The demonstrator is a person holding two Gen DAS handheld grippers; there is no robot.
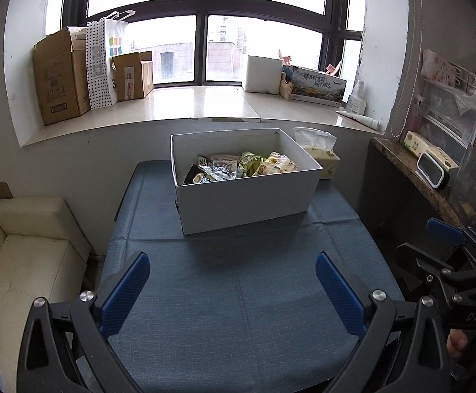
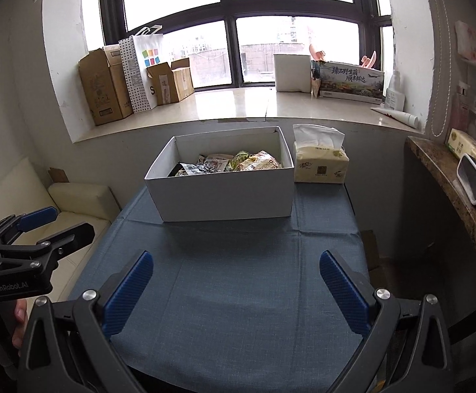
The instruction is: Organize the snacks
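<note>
Snacks (image 1: 238,165) seen piled inside white box (image 1: 247,203) at far end of table (image 1: 238,294); none seen on cloth. Left gripper (image 1: 233,290) and right gripper (image 2: 236,290) held near, spread wide, nothing gripped. Fits either finished tidying or unpacking ahead; step not settled.

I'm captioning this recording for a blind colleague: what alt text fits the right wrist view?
A white box holding snack packets sits on a blue-clothed table, with a tissue pack just to its right. The right tool hangs open and empty in front of the box; the left tool shows at the left edge.
</note>
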